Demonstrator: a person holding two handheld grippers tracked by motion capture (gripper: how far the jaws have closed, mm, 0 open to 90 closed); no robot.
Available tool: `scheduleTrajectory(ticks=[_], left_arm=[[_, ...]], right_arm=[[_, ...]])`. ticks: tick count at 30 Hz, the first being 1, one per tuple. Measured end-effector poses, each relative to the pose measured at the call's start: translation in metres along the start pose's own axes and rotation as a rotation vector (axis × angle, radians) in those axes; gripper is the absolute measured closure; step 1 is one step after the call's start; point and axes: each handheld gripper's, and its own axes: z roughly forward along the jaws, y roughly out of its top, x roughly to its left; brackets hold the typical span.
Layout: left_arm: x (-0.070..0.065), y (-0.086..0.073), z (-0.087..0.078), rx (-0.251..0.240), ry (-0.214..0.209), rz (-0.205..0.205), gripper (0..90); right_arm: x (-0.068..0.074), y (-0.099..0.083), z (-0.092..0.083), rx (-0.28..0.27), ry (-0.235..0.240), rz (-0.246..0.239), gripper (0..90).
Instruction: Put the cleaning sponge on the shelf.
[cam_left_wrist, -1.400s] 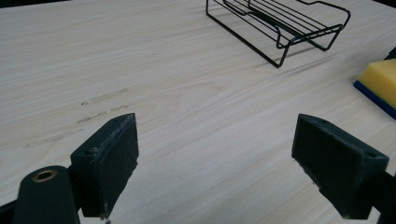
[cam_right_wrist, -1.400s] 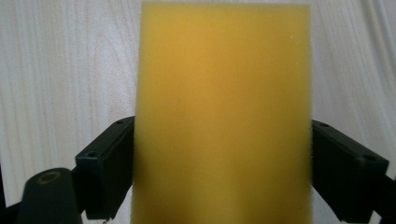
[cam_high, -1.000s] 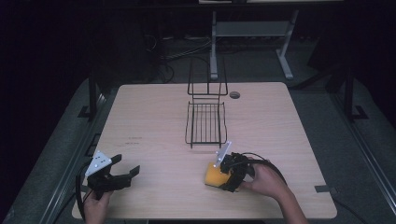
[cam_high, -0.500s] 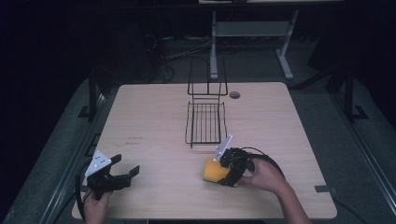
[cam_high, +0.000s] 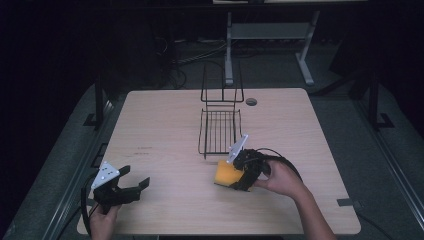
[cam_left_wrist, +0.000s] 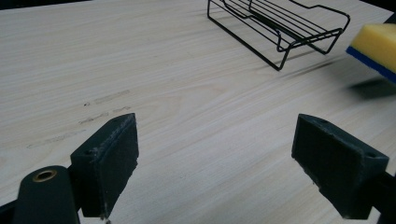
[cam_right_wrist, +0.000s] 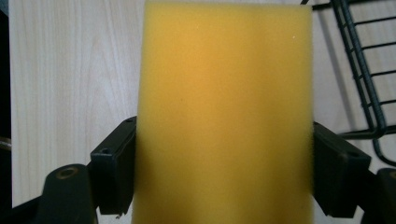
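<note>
Right gripper view: sponge (cam_right_wrist: 224, 116) cut off top & bottom, blurred up close, hides tabletop (cam_right_wrist: 70, 70) behind it & inner faces of both jaws. Wire rack (cam_right_wrist: 364, 74) cut by right edge. Left gripper view: sponge (cam_left_wrist: 376, 44) cut at right edge. High view: sponge's (cam_high: 227, 173) blue underside too small to tell.

The high view is dim: the room beyond the table (cam_high: 165, 120) is nearly black, and only the tabletop is evenly lit from above. The sponge (cam_right_wrist: 224, 116), right up against the right gripper's lens, is soft and out of focus. Ahead of the left gripper, the wire rack (cam_left_wrist: 280, 28) throws a faint blurred shadow.
</note>
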Motion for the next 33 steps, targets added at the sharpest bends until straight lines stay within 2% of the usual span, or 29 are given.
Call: scheduleTrajectory(ticks=[13,23,33], left_arm=[[0.000,0.000,0.000,-0.001,0.000,-0.002,14.1],[0.001,0.000,0.000,-0.005,0.001,-0.004,14.1],[0.000,0.000,0.000,-0.005,0.000,-0.002,14.0]], right_arm=[[-0.018,0.010,-0.008,-0.015,-0.006,0.005,21.8],[-0.026,0.022,-0.012,-0.005,-0.014,-0.004,21.8],[-0.034,0.025,-0.010,-0.003,-0.016,-0.007,21.8]])
